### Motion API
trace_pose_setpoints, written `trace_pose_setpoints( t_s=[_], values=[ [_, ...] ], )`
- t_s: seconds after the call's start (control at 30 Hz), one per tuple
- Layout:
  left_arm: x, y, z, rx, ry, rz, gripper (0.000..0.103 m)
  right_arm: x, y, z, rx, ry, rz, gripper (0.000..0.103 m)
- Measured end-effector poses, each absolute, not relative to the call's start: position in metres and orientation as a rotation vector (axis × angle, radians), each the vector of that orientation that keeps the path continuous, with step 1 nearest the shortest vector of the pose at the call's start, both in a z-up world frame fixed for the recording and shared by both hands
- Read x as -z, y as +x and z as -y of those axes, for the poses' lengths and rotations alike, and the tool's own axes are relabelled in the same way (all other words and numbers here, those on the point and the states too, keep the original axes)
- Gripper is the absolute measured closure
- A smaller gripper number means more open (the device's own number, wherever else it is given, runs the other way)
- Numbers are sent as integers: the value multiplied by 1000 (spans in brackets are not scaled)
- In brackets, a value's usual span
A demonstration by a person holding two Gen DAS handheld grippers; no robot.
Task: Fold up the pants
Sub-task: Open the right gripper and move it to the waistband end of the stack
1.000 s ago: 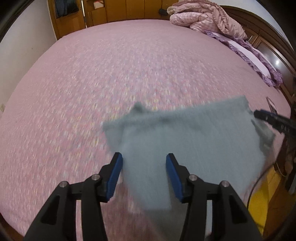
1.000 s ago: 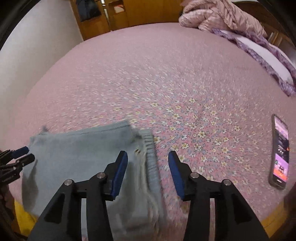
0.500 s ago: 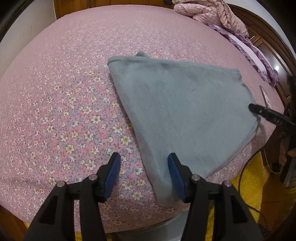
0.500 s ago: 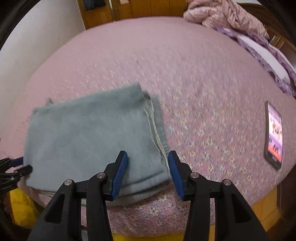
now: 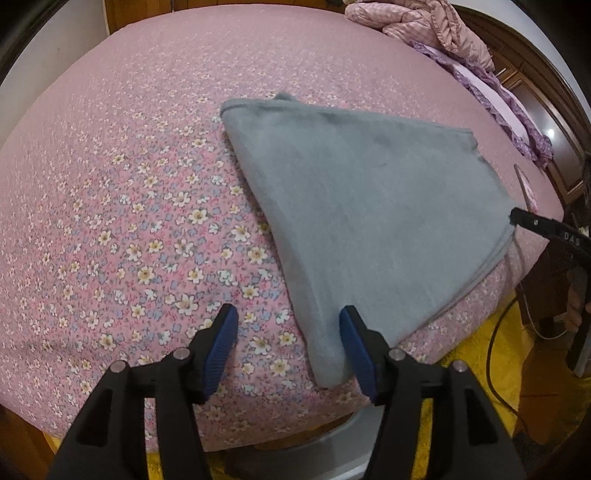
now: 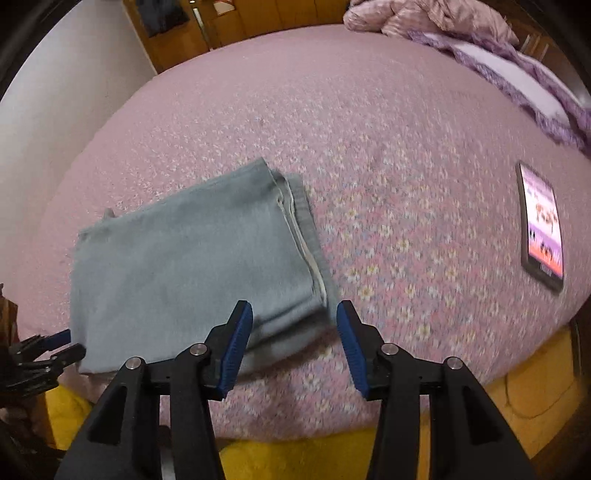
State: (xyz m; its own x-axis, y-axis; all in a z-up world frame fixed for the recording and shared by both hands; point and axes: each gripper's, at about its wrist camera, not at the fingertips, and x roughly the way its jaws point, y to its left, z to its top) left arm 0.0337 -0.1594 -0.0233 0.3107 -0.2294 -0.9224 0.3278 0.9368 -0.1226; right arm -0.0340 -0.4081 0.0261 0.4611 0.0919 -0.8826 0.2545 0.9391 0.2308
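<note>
Between the blue pads of the left tool [image 5: 288, 341], jaws spreading wider, only the near corner of the folded grey pants [image 5: 362, 206] and flowered sheet; pads clear of the cloth, nothing gripped. Between the pads of the right tool [image 6: 294, 341], jaws parted and steady, the other near corner of the pants [image 6: 192, 258], likewise loose, no pinch on the fabric. Lying flat near the front edge of the bed [image 5: 110, 184], folded into a thick stack, layered hems and a pale seam along the right side in the right wrist view. Farther right on the same pink flowered sheet, well apart from the pants, a phone [image 6: 541, 225] with a lit screen. At the far corner of the bed, a bunched pink quilt [image 5: 421, 22] and a purple ruffled pillow [image 6: 524, 85]. Below the bed edge, yellow floor covering [image 6: 295, 458].
</note>
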Motion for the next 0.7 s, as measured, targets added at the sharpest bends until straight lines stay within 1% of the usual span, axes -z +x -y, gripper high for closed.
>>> trace_pose_setpoints(
  t_s=[0.1, 0.17, 0.23, 0.37, 0.43, 0.5, 0.57, 0.63, 0.7],
  values=[
    [23, 35, 161, 367, 101, -1196, 41, -6, -29, 408, 105, 373, -1142, 52],
    [22, 36, 160, 365, 95, -1197, 41, -1, -28, 410, 102, 405, -1127, 48],
    [21, 38, 162, 351, 98, -1198, 36, 0, -26, 412, 98, 420, -1119, 47],
    [19, 37, 156, 333, 100, -1199, 32, -3, -29, 413, 100, 444, -1125, 47],
    [19, 40, 156, 329, 92, -1202, 30, -2, -32, 416, 92, 499, -1128, 47],
    [18, 41, 153, 328, 78, -1210, 29, 0, -33, 419, 82, 535, -1122, 43],
    [17, 42, 149, 329, 69, -1212, 29, 2, -32, 422, 70, 571, -1109, 33],
    [15, 42, 145, 323, 67, -1209, 29, 0, -30, 421, 66, 594, -1069, 28],
    [11, 42, 140, 317, 65, -1204, 29, 1, -23, 422, 66, 606, -1042, 28]
  ],
)
